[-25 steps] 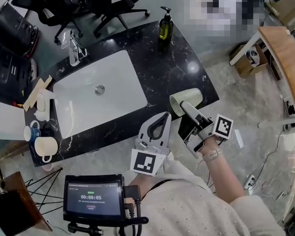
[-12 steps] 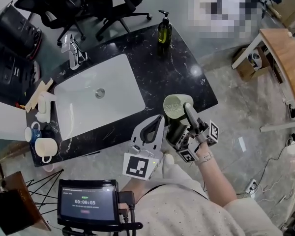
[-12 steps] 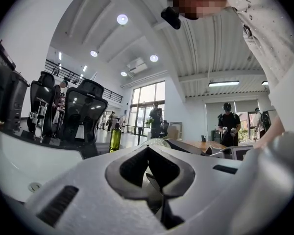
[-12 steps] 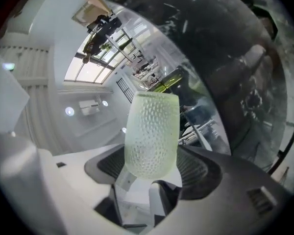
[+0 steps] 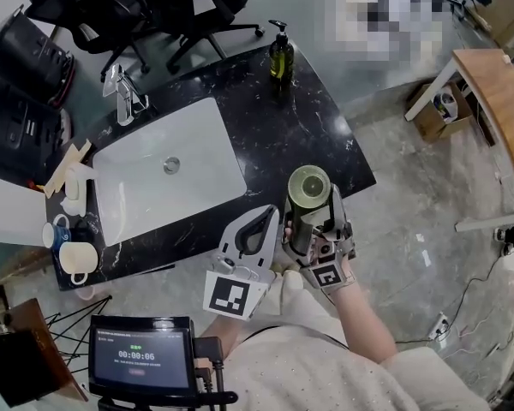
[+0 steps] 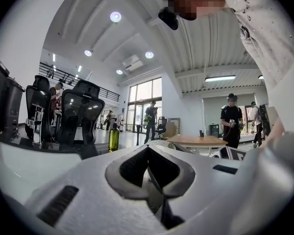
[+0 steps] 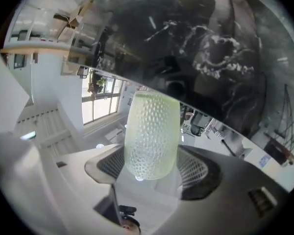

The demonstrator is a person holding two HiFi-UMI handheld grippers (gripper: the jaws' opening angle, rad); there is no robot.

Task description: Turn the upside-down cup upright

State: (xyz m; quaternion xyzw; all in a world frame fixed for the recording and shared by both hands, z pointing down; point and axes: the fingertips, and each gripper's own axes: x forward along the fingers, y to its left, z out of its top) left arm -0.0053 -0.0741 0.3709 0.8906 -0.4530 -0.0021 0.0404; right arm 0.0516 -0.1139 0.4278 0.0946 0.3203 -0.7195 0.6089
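Right tool (image 5: 315, 219) clasping green cup (image 5: 309, 187), timer (image 5: 140, 357) 00:00:06

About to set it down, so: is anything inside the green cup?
The head view looks into the open mouth of the green cup: only its pale inner wall shows, no contents. The deep bottom is shadowed, unclear. The right gripper clamps its dimpled side.

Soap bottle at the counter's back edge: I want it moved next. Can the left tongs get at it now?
Probably yes: the left tongs are empty, and only bare black counter lies between them and the soap bottle, though it would take a long stretch.
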